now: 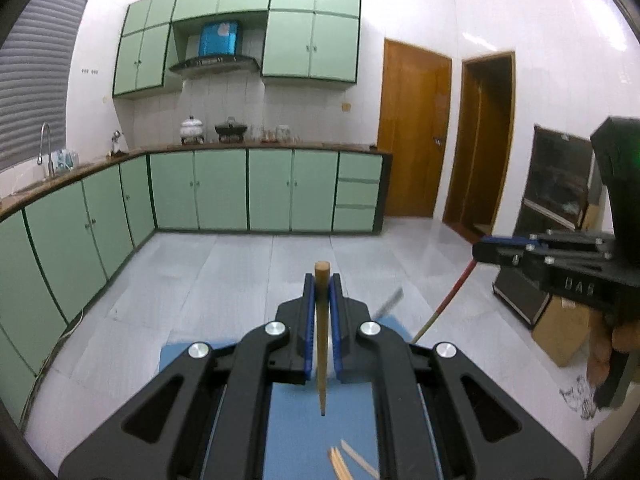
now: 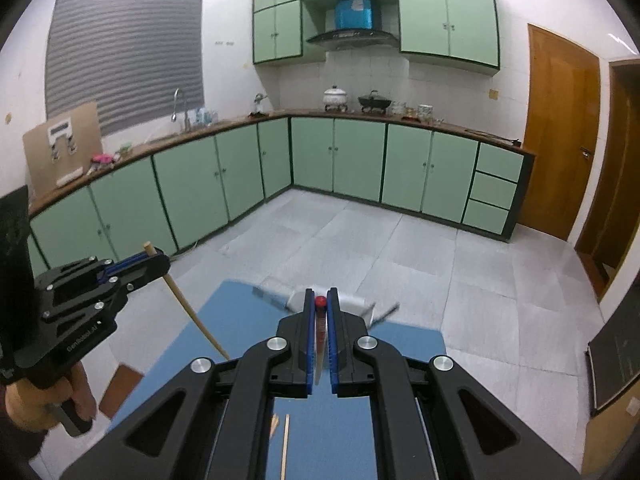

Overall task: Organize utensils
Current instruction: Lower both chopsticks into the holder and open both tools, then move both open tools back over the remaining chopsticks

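Note:
My left gripper (image 1: 322, 280) is shut on a plain wooden chopstick (image 1: 321, 340) and holds it upright above the blue mat (image 1: 296, 432). My right gripper (image 2: 320, 300) is shut on a red-tipped chopstick (image 2: 319, 322), also raised above the mat (image 2: 224, 320). In the right wrist view the left gripper (image 2: 154, 256) shows at the left with its wooden chopstick (image 2: 192, 316) slanting down. In the left wrist view the right gripper (image 1: 480, 250) shows at the right with its red chopstick (image 1: 448, 300) hanging down. Several loose wooden chopsticks (image 1: 348, 460) lie on the mat near its front.
A white holder (image 2: 352, 304) with a blurred metal utensil (image 2: 384, 312) sits at the mat's far edge. Green kitchen cabinets (image 2: 360, 156) line the walls, wooden doors (image 2: 560, 136) stand at the right, and a cardboard box (image 1: 564, 328) sits on the floor.

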Demonstrator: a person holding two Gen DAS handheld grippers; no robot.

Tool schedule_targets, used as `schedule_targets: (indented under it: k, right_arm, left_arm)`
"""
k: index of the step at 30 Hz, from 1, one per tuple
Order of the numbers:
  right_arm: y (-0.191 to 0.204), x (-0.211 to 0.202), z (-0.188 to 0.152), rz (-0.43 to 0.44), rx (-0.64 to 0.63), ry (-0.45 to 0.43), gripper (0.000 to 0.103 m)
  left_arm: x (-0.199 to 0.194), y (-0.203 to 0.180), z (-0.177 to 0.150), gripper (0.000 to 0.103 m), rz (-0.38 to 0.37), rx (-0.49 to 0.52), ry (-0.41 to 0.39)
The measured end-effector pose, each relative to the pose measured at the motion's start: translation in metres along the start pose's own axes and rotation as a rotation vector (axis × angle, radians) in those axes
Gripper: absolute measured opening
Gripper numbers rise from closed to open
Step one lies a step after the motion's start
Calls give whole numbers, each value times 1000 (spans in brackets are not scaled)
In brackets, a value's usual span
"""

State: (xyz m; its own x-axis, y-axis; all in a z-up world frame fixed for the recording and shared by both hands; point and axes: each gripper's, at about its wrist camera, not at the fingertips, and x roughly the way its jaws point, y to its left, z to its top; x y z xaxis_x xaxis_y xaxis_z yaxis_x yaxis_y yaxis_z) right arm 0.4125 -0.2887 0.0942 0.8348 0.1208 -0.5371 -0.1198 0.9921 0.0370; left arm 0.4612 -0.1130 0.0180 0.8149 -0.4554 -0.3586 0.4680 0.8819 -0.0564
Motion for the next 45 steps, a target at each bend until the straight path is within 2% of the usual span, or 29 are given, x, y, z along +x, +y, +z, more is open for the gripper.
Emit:
schedule_targets:
  k: [5,10,13,17,21,22,23,24,26,29,31,33,34,38,40,45]
  right_arm:
    - [-9,34,34,-29,-13,-24,6]
    - [-24,81,42,-54,-20,-3,6]
    - [-38,113,35,-60,-2,26,6]
    - [-52,150,15,-52,19,76,6]
    - [-56,169,-12,-31,25,121,8]
    - [-57,167,-15,-28,26,116,8]
    - [-58,162,-18,-26,27,106,8]
    - [-59,157,-19,-23,31,95,9]
    - [-60,140,-20,-20,41,70,11]
    - [-60,107,-21,-11,50,28,12]
    - [-56,80,-26,-5,48,-12,14]
    - [-56,47,-41,4,69,-58,26]
    - [-53,29,-54,9,71,-80,27]
    - [-36,-19,-121,8,69,-126,28]
    - [-25,-33,-163,-5,75,-126,29]
    - [4,-53,-278,-38,100,-104,30]
  left_arm:
    - [41,1,36,6,37,-4,-59]
    - [93,2,47,6,75,14,-65]
    - [128,6,39,6,92,9,-47]
    - [165,10,8,6,97,5,11]
    - [177,17,-21,7,101,10,72]
    - [175,18,-26,8,100,9,79]
    - [169,19,-30,13,96,12,85]
    - [164,19,-32,25,95,19,87]
    - [148,17,-32,38,101,44,77]
    - [106,14,-28,46,105,84,51]
    - [76,17,-28,53,91,69,37]
    - [42,17,-35,62,92,66,17]
    - [23,16,-43,63,93,69,8]
    - [-34,9,-99,63,101,84,12]
    - [-63,1,-147,63,108,72,23]
    - [-103,-21,-258,63,117,8,91]
